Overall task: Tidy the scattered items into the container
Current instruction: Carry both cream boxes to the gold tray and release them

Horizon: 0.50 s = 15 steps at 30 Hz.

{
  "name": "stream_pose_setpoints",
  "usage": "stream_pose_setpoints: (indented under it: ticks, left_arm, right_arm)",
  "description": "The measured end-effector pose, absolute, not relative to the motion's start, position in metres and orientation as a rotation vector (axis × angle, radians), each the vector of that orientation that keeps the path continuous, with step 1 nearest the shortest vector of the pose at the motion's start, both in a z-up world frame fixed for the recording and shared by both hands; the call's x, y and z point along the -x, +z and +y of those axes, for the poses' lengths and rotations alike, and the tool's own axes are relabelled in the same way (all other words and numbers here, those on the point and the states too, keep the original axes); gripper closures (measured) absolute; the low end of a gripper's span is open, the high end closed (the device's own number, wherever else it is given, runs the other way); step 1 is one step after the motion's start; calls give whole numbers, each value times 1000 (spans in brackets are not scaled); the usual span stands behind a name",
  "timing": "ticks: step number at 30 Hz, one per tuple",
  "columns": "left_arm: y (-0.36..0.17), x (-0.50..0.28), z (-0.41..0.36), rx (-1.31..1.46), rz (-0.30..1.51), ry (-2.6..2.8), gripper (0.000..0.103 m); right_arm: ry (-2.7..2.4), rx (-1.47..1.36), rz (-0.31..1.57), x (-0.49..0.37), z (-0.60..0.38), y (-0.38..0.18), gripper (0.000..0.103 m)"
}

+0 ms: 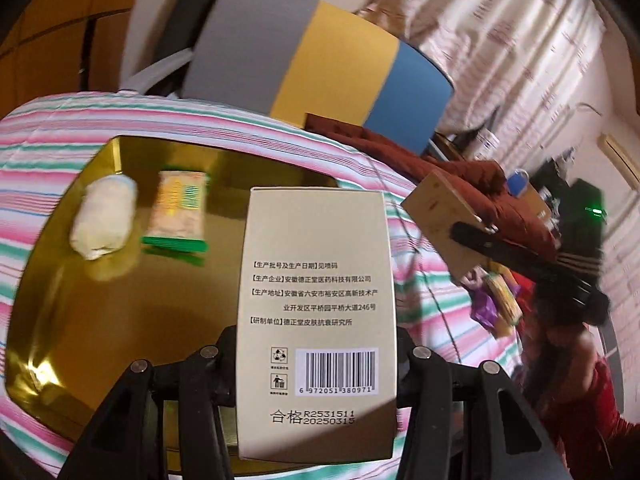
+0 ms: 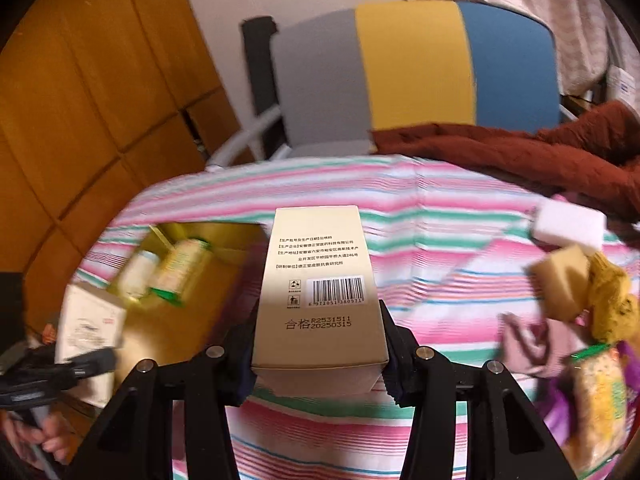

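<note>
Gold tray holding white bundle, green-edged packet

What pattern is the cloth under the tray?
Pink, white and green stripes on the cloth, with thin blue lines; clearest in the right wrist view, beside the gold tray.

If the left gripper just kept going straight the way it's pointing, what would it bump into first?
Probably the gold tray floor. The left gripper is shut on a beige carton that leads the way, and it points over the tray's open middle, right of the green snack packet and white pouch. Depth is hard to judge.
</note>
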<state>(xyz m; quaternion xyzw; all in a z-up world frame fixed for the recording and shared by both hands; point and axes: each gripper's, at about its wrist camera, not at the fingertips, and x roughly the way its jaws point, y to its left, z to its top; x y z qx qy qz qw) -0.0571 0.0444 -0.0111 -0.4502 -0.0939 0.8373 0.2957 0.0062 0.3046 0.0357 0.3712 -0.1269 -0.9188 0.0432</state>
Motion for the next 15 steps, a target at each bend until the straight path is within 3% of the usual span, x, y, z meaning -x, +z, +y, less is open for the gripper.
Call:
stream_pose_setpoints:
  ticks: [15]
  left_arm:
    - [-53,114,6,1490,-54,2227,52]
  right_arm:
    - [-2655,-1369,-282,88,176,20,53]
